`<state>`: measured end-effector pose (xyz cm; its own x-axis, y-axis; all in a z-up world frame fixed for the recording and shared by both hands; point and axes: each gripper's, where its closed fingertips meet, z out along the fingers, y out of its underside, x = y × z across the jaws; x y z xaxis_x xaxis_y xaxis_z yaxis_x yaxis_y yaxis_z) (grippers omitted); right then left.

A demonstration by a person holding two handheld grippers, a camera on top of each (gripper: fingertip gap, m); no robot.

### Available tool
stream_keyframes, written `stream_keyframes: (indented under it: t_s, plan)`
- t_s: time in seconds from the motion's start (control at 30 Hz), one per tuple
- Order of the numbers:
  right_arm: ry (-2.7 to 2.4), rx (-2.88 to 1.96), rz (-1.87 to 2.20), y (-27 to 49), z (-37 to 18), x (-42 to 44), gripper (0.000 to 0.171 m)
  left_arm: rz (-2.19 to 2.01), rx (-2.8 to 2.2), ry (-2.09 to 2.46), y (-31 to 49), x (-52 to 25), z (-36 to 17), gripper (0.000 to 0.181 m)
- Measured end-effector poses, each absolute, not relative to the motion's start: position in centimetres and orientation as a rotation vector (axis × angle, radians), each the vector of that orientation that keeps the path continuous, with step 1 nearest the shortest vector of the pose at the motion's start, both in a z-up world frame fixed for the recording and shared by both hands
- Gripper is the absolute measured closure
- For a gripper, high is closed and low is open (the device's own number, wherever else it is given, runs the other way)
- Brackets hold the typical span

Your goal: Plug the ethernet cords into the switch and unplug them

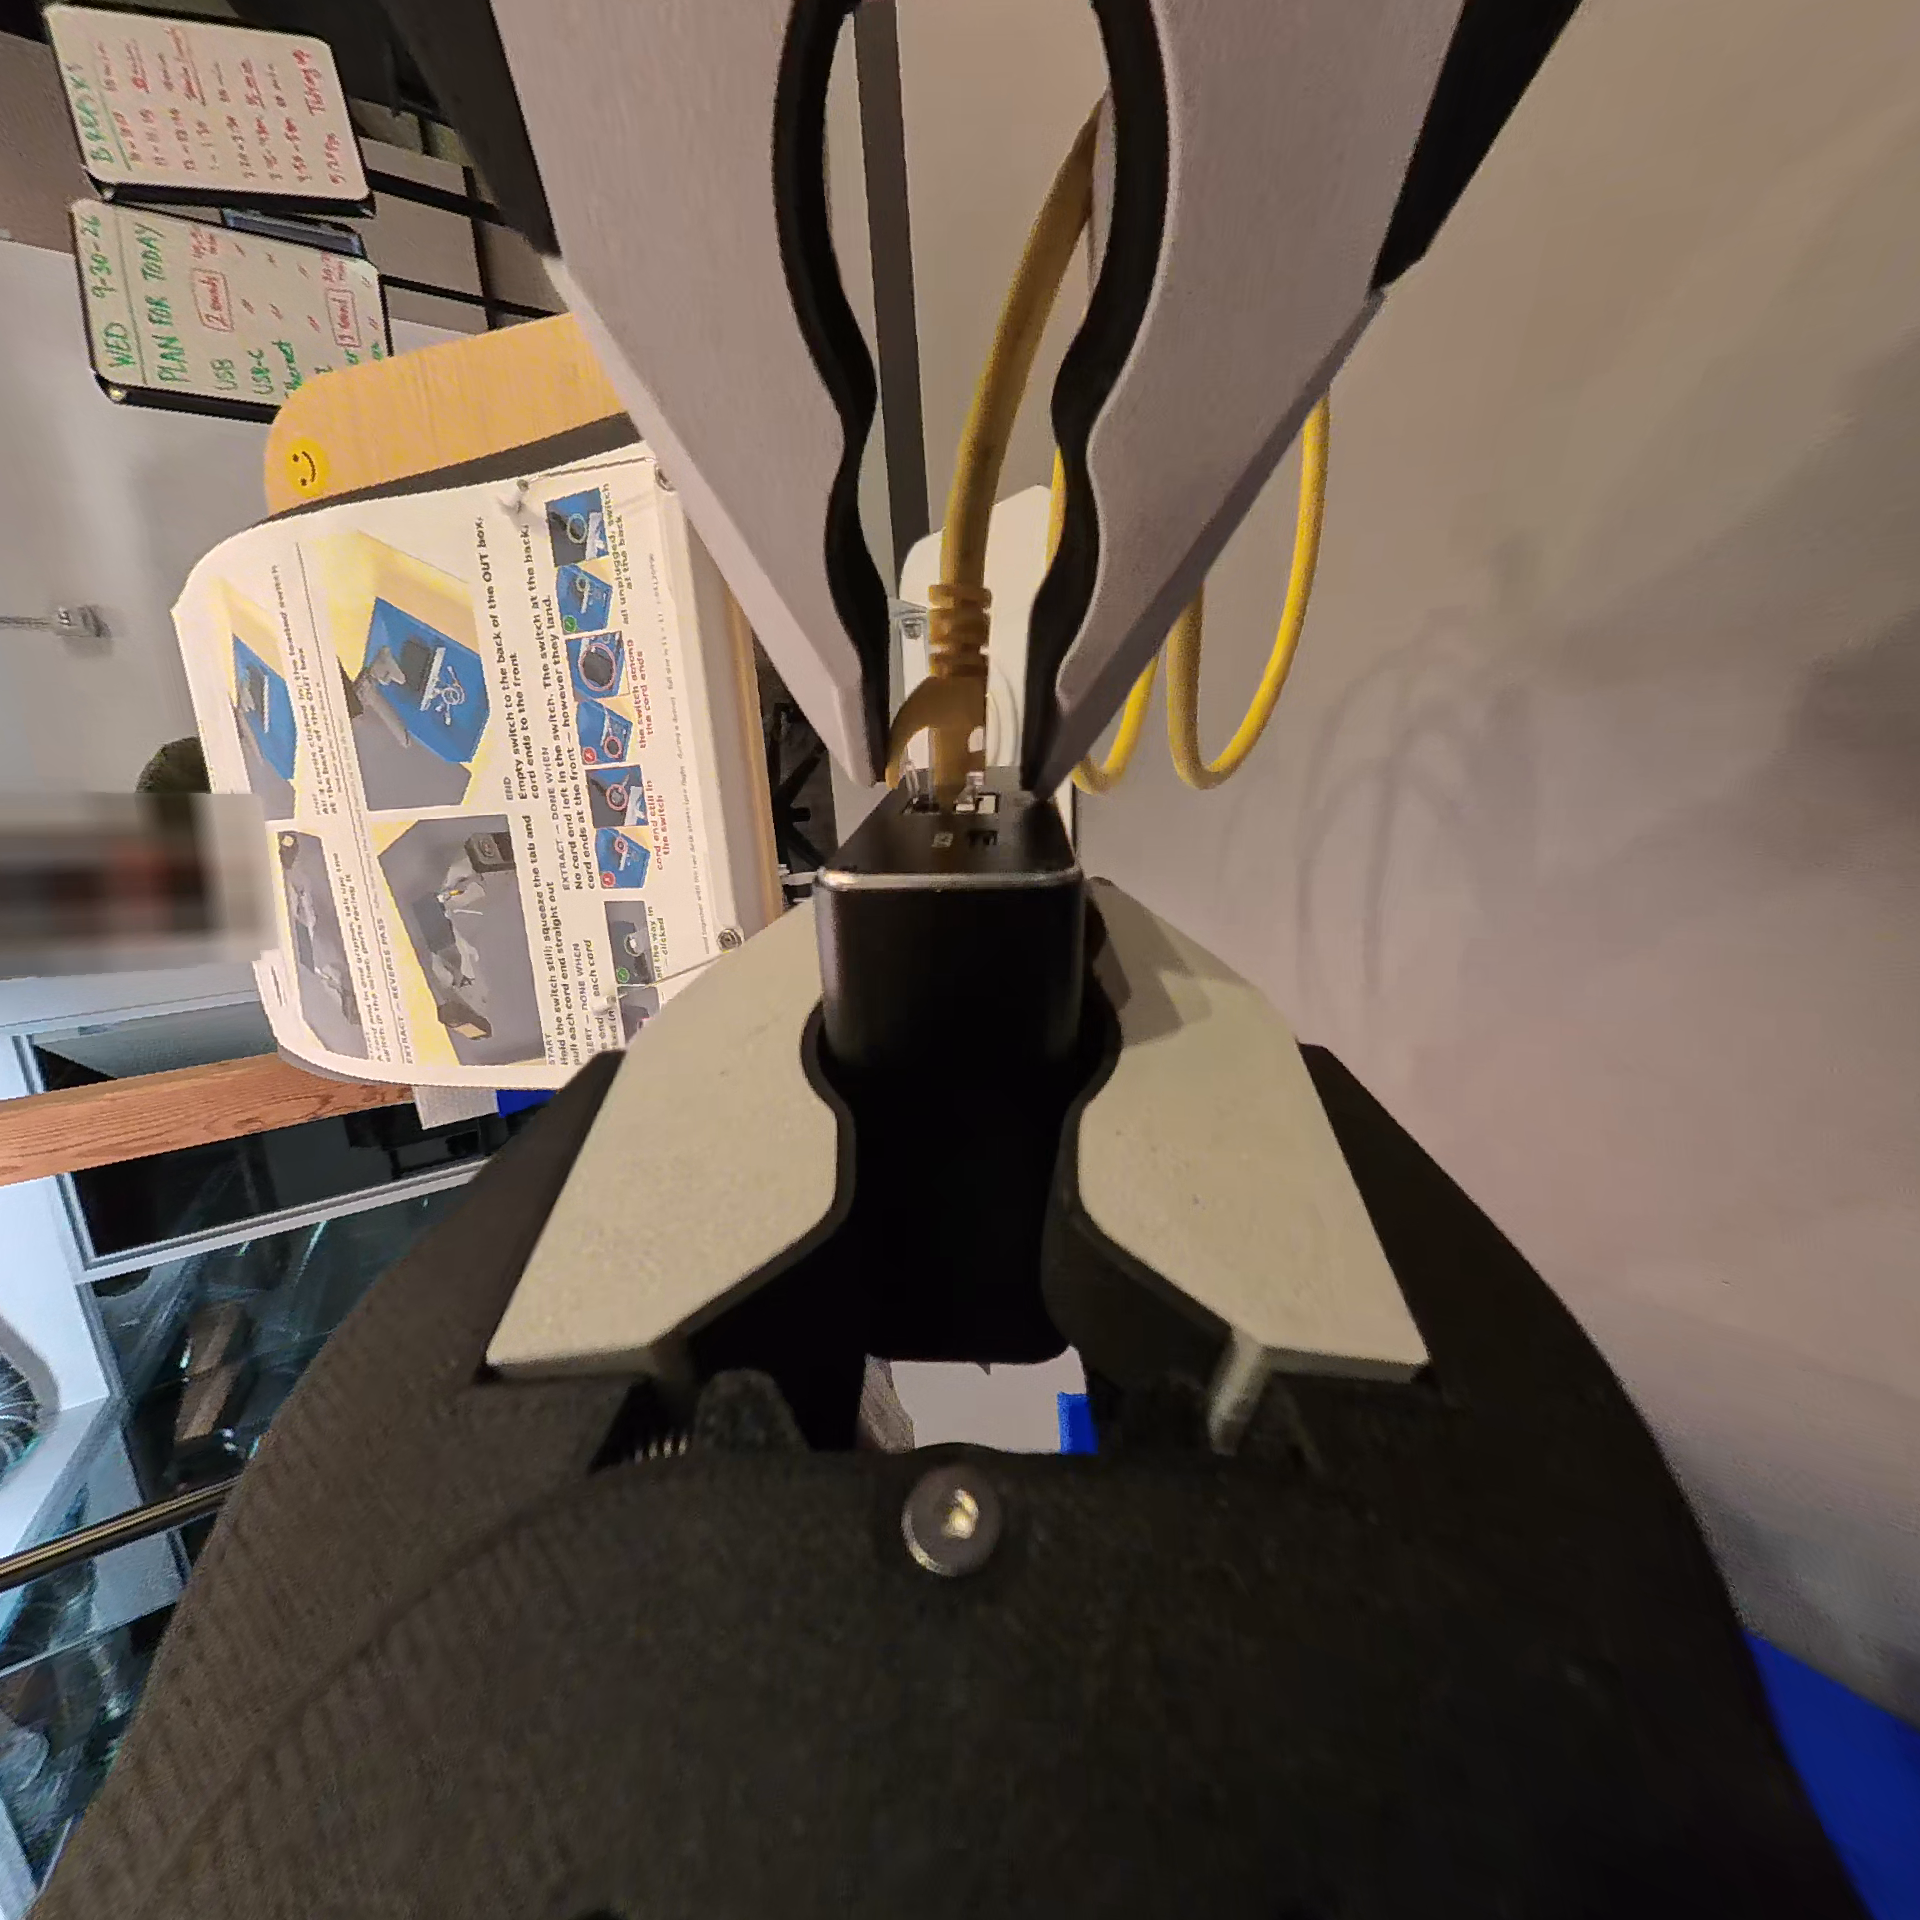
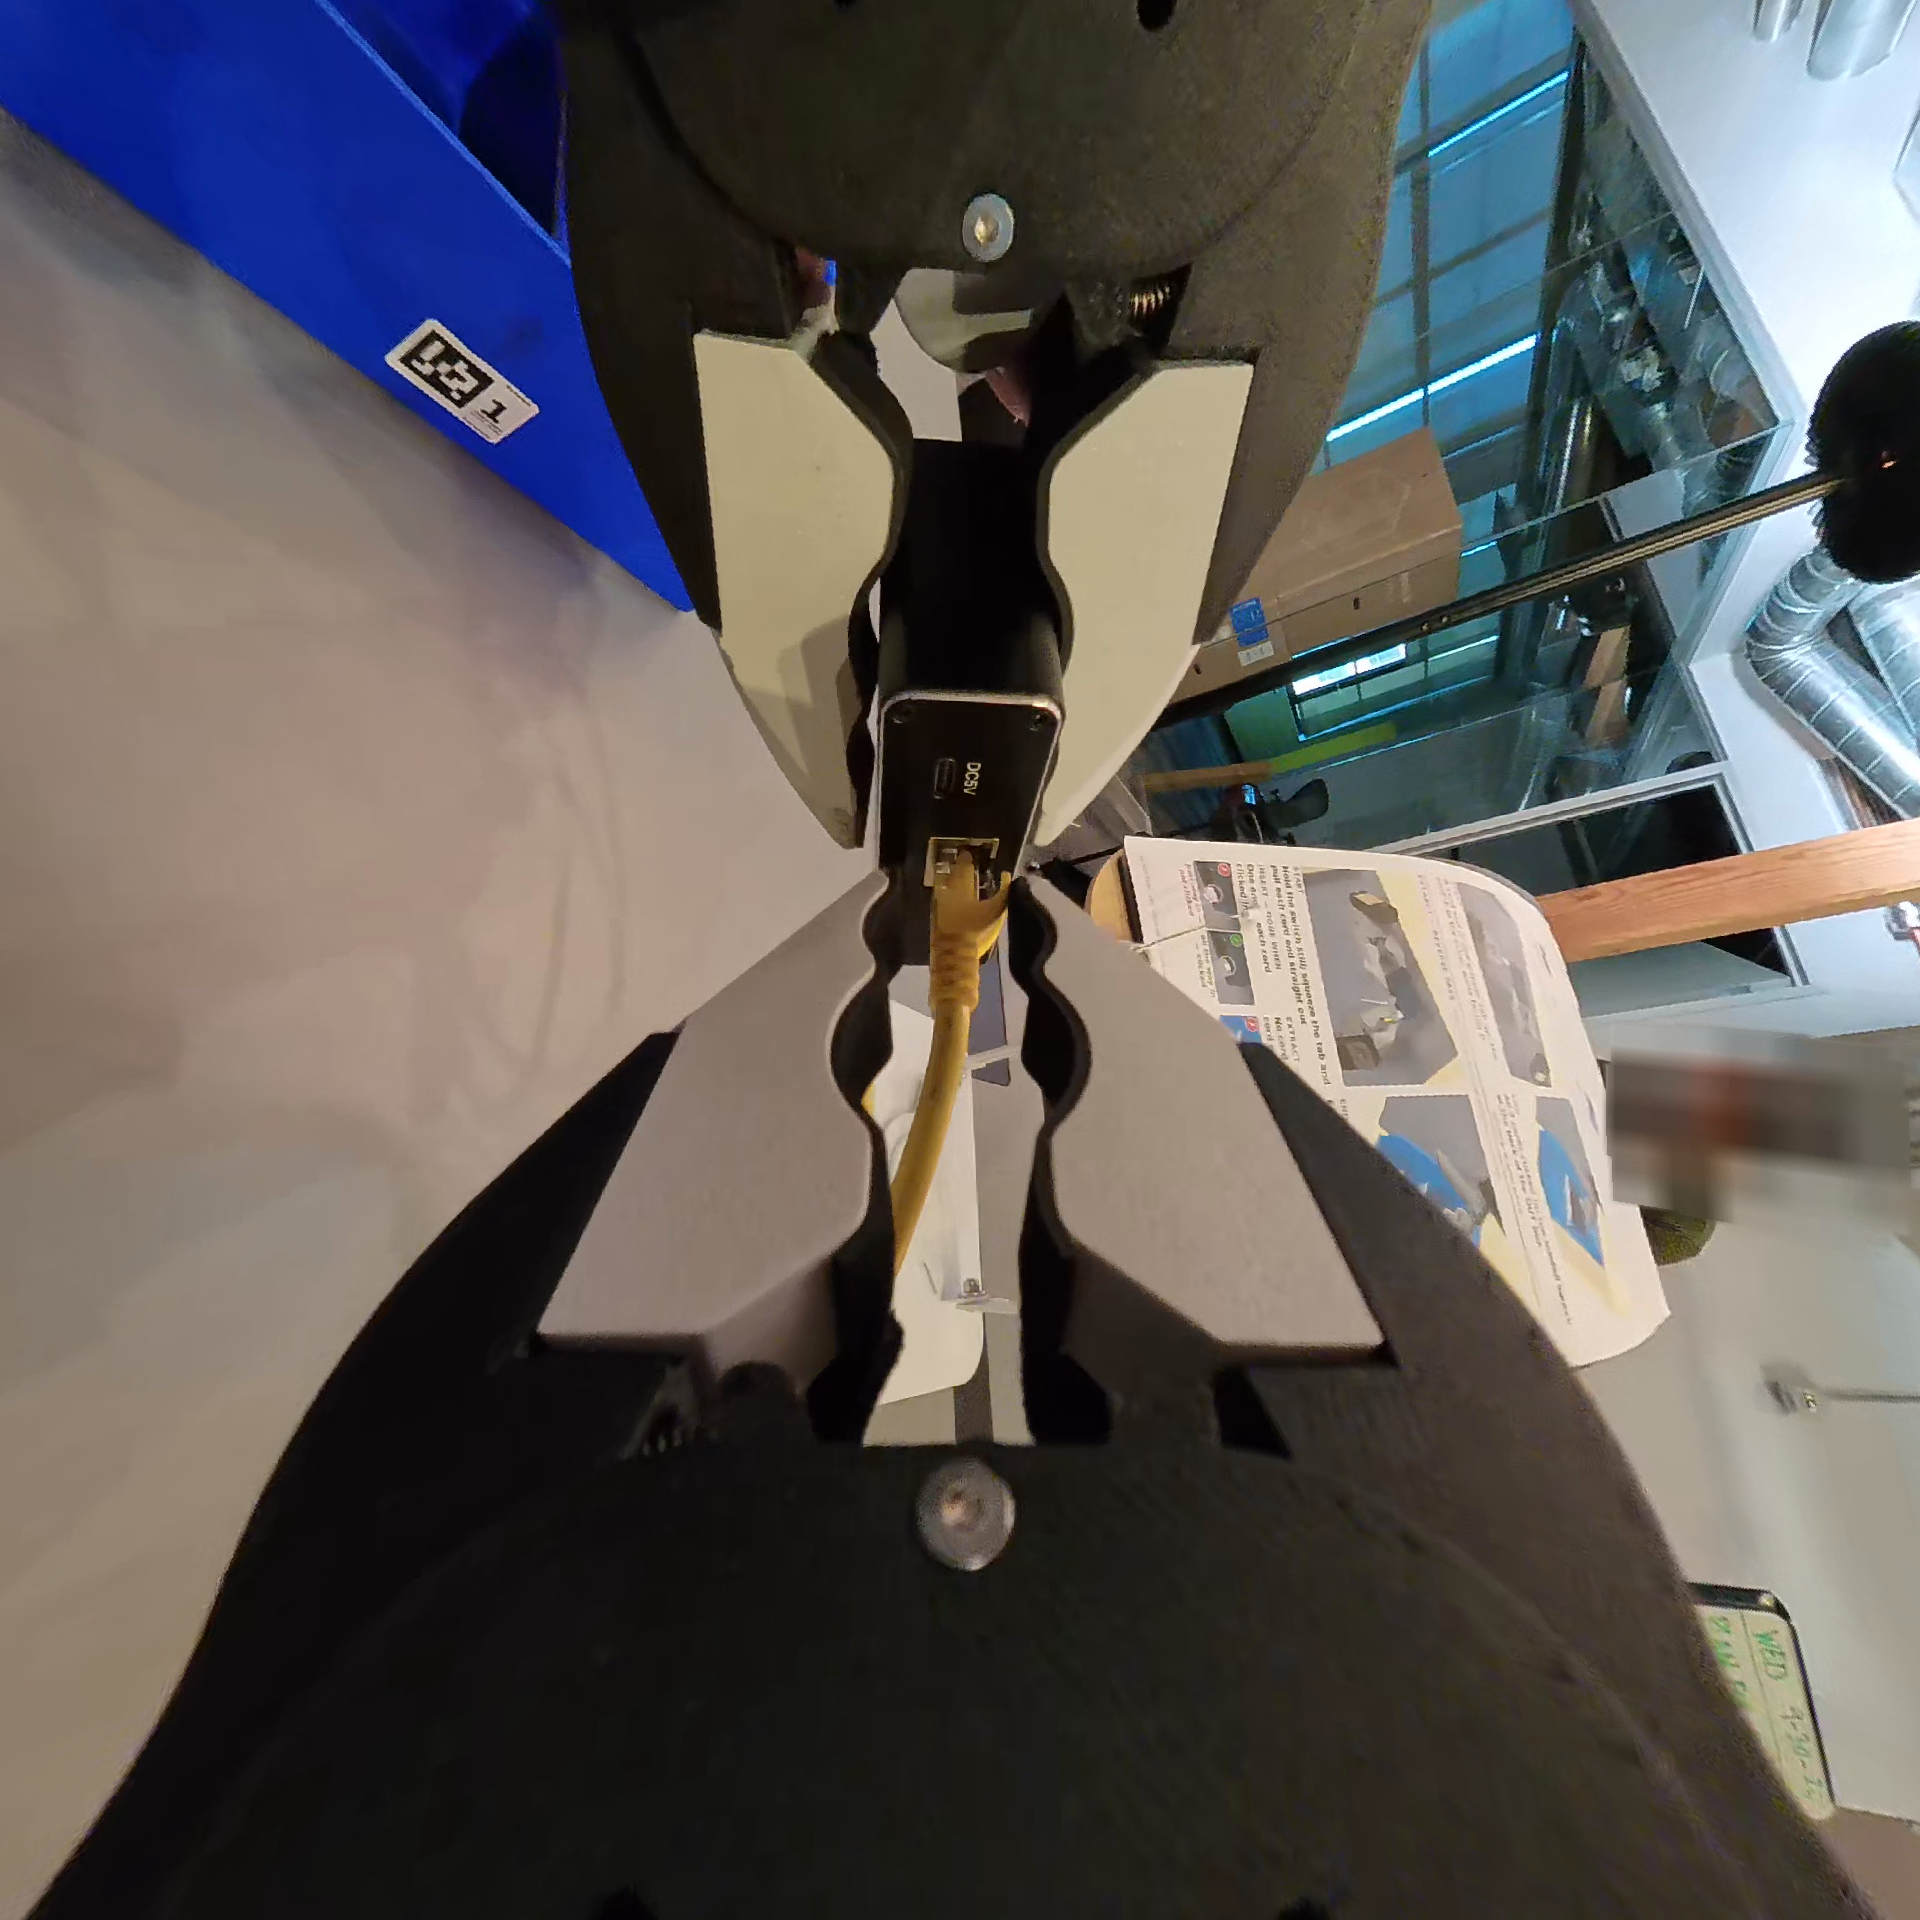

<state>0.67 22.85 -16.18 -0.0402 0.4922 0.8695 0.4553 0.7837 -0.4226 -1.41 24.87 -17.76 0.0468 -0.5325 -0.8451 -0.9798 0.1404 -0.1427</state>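
Note:
My left gripper (image 1: 951,904) is shut on a small black switch (image 1: 951,977) and holds it above the grey table. A yellow ethernet cord (image 1: 997,416) runs to a port on the switch's end face, and its plug (image 1: 956,644) sits in that port. My right gripper (image 2: 954,894) faces the switch head on. Its jaws stand on either side of the plug (image 2: 961,914) with a small gap, and the cord (image 2: 940,1081) runs back between the fingers. The switch face (image 2: 966,769) shows one more small port above the plug. The cord's far loops (image 1: 1247,675) hang behind.
A blue bin (image 2: 312,208) stands on the grey table (image 2: 312,883) beside the left gripper. A printed instruction sheet (image 1: 436,779) stands on a wooden board to one side. Whiteboards (image 1: 208,104) hang beyond it. A white stand (image 2: 935,1320) lies under the cord.

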Motion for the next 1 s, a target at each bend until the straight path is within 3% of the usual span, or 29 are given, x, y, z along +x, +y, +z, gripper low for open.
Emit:
stream_keyframes:
  t_s: [0.03,0.73,1.0]
  plan:
    - [-1.663,-0.76,0.035,22.9,-16.1,0.7,0.159,0.676,-1.505,1.6,24.8,-1.3,-17.8,0.145]
    - [-2.016,-0.747,-0.05,22.4,-18.2,1.7,0.163,0.5,-1.527,1.699,24.3,0.0,-19.8,0.145]
    - [-1.872,-0.777,-0.014,23.0,-16.3,1.2,0.161,0.481,-1.529,1.632,24.7,-0.2,-18.0,0.144]
